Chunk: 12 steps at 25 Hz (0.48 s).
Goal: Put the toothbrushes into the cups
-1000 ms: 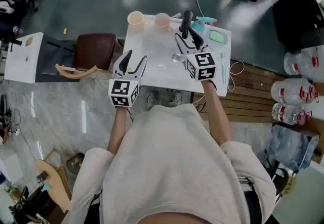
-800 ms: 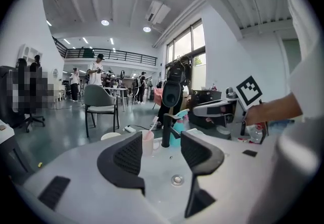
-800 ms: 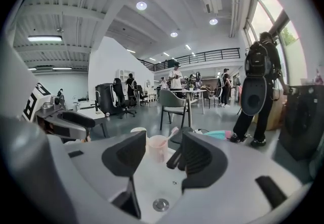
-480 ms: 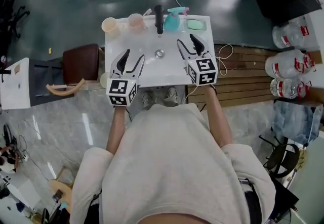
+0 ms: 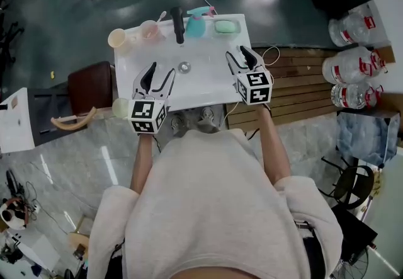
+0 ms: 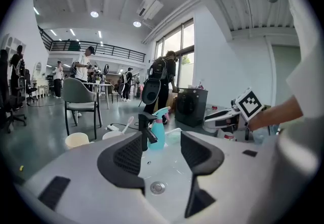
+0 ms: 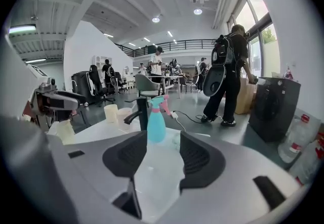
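Dark flr (image 5: 82,13), brown chair (image 5: 91,85), tall windows (image 6: 185,41).

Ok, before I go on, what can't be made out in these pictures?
- Toothbrush count: too small in the head view; the left gripper view shows only one pale handle leaning from the pink cup.
- Cream cup inside: left gripper view, hidden by its own wall.
- Third cup: head view, too small, edge behind the left gripper.
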Tool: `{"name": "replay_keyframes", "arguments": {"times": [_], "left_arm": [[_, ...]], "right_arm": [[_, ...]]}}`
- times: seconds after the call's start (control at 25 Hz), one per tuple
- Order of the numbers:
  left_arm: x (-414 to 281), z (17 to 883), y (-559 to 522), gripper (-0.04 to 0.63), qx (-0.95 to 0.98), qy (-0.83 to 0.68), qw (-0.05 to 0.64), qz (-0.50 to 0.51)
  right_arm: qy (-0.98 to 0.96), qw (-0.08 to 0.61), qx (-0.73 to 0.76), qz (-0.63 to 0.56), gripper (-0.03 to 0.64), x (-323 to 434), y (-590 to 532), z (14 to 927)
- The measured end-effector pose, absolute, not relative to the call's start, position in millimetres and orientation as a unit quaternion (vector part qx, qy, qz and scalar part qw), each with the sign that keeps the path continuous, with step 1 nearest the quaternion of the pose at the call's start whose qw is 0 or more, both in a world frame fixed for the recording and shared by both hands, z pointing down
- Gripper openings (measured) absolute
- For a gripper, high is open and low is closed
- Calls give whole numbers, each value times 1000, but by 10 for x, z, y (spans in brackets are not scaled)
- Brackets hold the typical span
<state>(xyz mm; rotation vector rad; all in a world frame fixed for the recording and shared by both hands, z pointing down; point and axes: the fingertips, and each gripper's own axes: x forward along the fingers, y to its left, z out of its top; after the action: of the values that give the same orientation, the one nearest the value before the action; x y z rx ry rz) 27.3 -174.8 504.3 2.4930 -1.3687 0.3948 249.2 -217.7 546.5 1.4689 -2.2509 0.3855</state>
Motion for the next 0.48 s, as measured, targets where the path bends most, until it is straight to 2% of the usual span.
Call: {"name": "replay_keyframes", "arguments": {"times": [0.48], "left_arm": [[303,5124,-1860,236,848,-489,145,143]], "right_arm": [[-781,314,498,208,189,2974,-2364,6381]]}}
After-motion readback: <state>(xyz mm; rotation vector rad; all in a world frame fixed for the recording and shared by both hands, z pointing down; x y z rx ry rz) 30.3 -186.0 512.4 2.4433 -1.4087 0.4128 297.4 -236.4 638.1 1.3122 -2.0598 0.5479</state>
